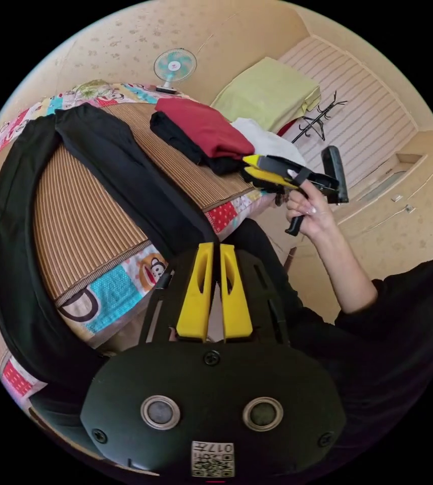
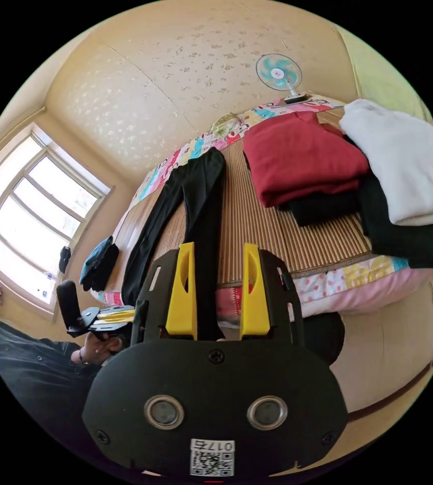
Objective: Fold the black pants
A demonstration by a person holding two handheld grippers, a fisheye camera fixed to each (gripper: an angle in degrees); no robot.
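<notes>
While pants (image 2: 196, 202) lie unfolded along the bed (image 2: 277, 237), reaching ahead of both grippers: no fold begun; left gripper (image 1: 215, 252) narrow, nearly closed, apparently empty; right gripper (image 2: 218, 252) wide, straddling a pant leg; next, pinch waist, fold over.

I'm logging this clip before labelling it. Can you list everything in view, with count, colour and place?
black pants: one, black, spread legs apart along the mat
woven mat: one, tan striped, on the bed
cartoon sheet: one, multicoloured, under the mat
folded red garment: one, red, on a dark garment at the mat's end
white garment: one, white, beside the red one, on dark clothes
fan: one, teal and white, at the wall by the bed
window: one, bright, to one side
coat rack: one, black, near a yellow-green cloth
left gripper: yellow jaws nearly together
right gripper: yellow jaws apart
hand: holding the right gripper
</notes>
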